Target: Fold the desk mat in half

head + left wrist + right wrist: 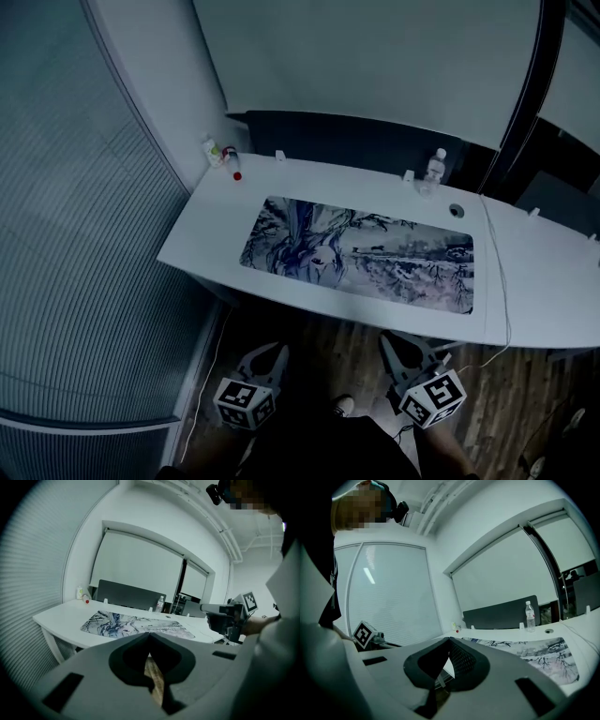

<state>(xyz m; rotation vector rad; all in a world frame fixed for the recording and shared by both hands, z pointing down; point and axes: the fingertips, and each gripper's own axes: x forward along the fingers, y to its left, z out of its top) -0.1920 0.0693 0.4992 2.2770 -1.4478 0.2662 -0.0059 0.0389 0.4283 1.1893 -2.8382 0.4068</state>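
Observation:
The desk mat (361,253), printed with a blue and black ink-style picture, lies flat and unfolded on the white desk (206,234). Both grippers hang low in front of the desk's near edge, over the wooden floor and apart from the mat. My left gripper (278,350) is shut and holds nothing; in its own view the mat (136,623) lies ahead beyond its closed tips (149,633). My right gripper (387,340) is also shut and empty, with the mat (534,651) to its right past the jaw tips (449,639).
A water bottle (433,169) stands at the desk's back right beside a cable hole (457,211). Small bottles (217,153) and a red cap (237,175) sit at the back left corner. A dark partition (347,141) backs the desk. A white cable (497,272) runs along the seam with the neighbouring desk.

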